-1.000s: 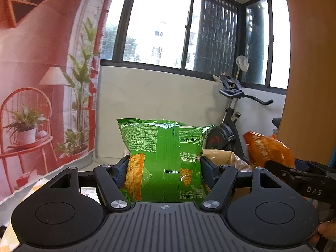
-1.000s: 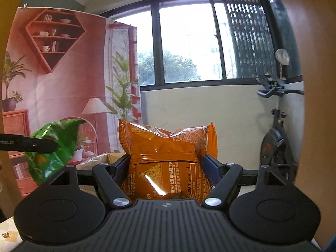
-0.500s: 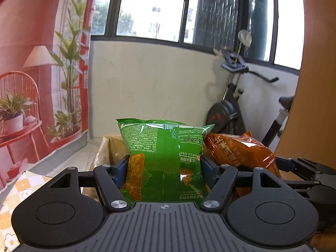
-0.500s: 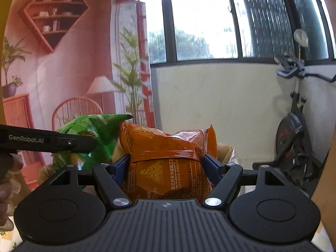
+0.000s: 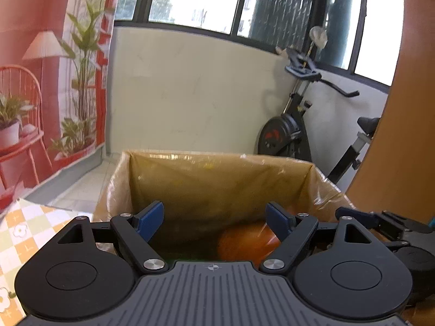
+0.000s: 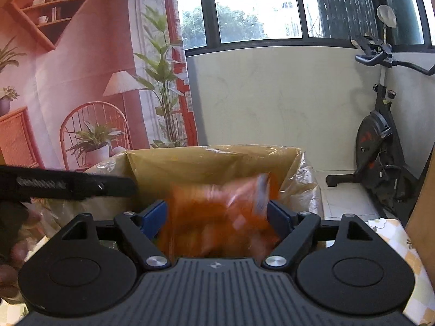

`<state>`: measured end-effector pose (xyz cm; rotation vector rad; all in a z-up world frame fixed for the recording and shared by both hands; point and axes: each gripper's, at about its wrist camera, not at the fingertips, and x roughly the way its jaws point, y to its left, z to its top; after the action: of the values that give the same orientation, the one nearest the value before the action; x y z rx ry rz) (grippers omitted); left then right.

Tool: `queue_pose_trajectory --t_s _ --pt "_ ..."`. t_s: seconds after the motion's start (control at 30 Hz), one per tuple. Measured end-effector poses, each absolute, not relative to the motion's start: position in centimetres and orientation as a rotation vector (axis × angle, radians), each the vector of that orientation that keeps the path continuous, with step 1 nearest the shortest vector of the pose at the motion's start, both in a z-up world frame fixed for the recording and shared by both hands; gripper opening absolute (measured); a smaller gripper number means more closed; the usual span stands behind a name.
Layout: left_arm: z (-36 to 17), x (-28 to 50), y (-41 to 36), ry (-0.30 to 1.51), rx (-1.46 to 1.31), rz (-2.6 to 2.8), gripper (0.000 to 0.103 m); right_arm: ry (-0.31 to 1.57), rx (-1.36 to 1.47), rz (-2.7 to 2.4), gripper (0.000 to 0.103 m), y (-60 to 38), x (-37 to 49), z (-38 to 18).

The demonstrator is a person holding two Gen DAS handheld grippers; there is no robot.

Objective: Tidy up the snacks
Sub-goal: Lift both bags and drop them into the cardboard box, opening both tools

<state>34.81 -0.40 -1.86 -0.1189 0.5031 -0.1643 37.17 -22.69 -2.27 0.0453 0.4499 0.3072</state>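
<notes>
Both grippers are releasing over the lined box [image 5: 217, 168]: the left gripper [image 5: 214, 217] is hanging spread and empty, its jaws having just opened; the right gripper [image 6: 217, 214] has also just been opening, the orange snack bag [image 6: 217, 217] blurring between its parted pads. Both should be clearing upward without snagging the liner.

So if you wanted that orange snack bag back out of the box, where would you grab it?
Probably from above. The orange bag lies low inside the cardboard box, whose walls block any sideways approach. Pinch across its puffy body, or an end seam if reachable; its pose is blurred here. Both the left gripper and right gripper have just opened.
</notes>
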Motion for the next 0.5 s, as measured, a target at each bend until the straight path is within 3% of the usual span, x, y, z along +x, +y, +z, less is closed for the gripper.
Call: queue_pose_trajectory --t_s 0.5 --pt "1.7 25.5 2.0 0.389 -0.100 -0.131 0.083 0.376 0.124 0.281 0.083 -24.3 29.2 0.3"
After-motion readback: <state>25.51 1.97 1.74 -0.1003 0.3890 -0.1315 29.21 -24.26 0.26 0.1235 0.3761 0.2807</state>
